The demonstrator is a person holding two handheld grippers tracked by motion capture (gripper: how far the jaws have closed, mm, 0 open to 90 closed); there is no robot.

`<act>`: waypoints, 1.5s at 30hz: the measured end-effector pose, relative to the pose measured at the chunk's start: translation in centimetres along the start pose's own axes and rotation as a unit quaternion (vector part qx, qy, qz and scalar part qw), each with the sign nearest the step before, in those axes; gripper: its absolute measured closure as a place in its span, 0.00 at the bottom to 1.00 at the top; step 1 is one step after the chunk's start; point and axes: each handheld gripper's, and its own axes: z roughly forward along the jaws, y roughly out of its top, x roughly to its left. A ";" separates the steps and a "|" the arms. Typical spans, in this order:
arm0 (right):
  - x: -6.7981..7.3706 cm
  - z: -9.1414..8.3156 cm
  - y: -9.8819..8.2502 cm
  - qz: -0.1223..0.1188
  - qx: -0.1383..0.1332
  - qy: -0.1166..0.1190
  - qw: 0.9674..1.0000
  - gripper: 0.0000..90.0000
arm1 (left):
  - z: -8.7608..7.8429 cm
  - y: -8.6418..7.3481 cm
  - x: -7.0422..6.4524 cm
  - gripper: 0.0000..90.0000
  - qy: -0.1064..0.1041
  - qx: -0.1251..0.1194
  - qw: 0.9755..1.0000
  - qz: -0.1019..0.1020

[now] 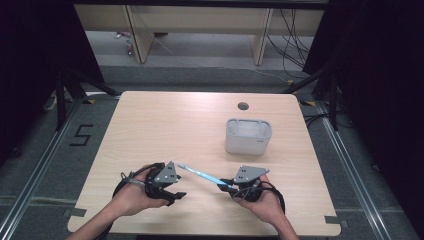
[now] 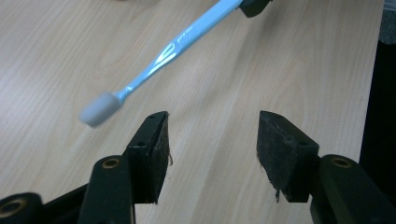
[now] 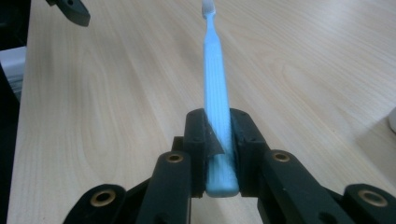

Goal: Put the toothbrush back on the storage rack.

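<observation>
A light blue toothbrush hangs a little above the wooden table, its handle end clamped in my right gripper. In the right gripper view the jaws are shut on the ribbed handle and the brush points straight away. Its whitish bristle head reaches toward my left gripper, which stands open just short of it. In the left gripper view nothing lies between the two pads, and the brush crosses above them.
A white box-shaped holder stands on the table behind the right hand. A round cable hole lies near the far edge. Desks and cables sit on the floor beyond the table.
</observation>
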 end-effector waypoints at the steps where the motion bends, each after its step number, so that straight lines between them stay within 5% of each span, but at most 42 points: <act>1: -0.1 -0.1 -0.1 0.004 -0.005 -0.007 1.000 0.88 | 0.0 -0.4 0.2 0.49 0.002 -0.011 1.000 -0.012; 10: -0.4 -0.6 -0.3 0.021 -0.036 -0.041 0.998 0.88 | 0.4 -2.1 0.9 0.46 0.015 -0.049 0.997 -0.061; 15: -0.7 -0.9 -0.2 0.023 -0.061 -0.065 0.996 0.88 | 0.8 -2.9 1.4 0.42 0.025 -0.074 0.992 -0.095; 17: -0.7 -0.9 -0.2 0.027 -0.079 -0.080 0.993 0.88 | 1.0 -3.2 1.5 0.40 0.034 -0.098 0.988 -0.118; 19: -0.7 -1.0 -0.1 0.038 -0.094 -0.080 0.992 0.88 | 1.0 -3.4 1.6 0.39 0.037 -0.099 0.987 -0.118; 21: -0.5 -1.3 0.0 0.053 -0.092 -0.093 0.990 0.88 | 1.2 -3.5 1.8 0.38 0.032 -0.118 0.982 -0.141; 22: -0.5 -1.2 0.0 0.052 -0.101 -0.095 0.989 0.88 | 1.2 -3.5 1.8 0.36 0.032 -0.118 0.982 -0.141; 23: -0.5 -1.3 0.1 0.055 -0.105 -0.101 0.988 0.88 | 1.4 -3.4 1.9 0.36 0.034 -0.130 0.978 -0.158; 24: -0.6 -1.3 0.1 0.044 -0.119 -0.113 0.985 0.88 | 1.4 -3.4 2.1 0.35 0.034 -0.130 0.977 -0.163; 26: -0.5 -1.3 0.2 0.058 -0.128 -0.116 0.983 0.87 | 1.6 -3.3 2.2 0.35 0.036 -0.135 0.976 -0.168; 28: -0.7 -1.3 0.2 0.049 -0.139 -0.133 0.980 0.87 | 1.9 -2.8 2.7 0.35 0.034 -0.150 0.970 -0.189; 29: -0.5 -1.3 0.3 0.061 -0.137 -0.129 0.980 0.87 | 1.9 -2.8 2.7 0.34 0.034 -0.150 0.970 -0.189; 31: -0.4 -1.2 0.4 0.064 -0.144 -0.130 0.979 0.87 | 2.1 -2.1 3.2 0.34 0.022 -0.161 0.965 -0.206; 36: -0.2 -0.8 0.6 0.061 -0.145 -0.119 0.980 0.87 | 2.3 -1.0 3.7 0.34 0.025 -0.173 0.961 -0.213; 42: 0.2 -0.4 1.2 0.059 -0.146 -0.121 0.980 0.87 | 2.7 0.8 4.4 0.33 0.007 -0.209 0.949 -0.235; 45: 0.2 -0.3 1.3 0.055 -0.147 -0.114 0.981 0.87 | 2.7 1.1 4.6 0.33 0.002 -0.215 0.948 -0.235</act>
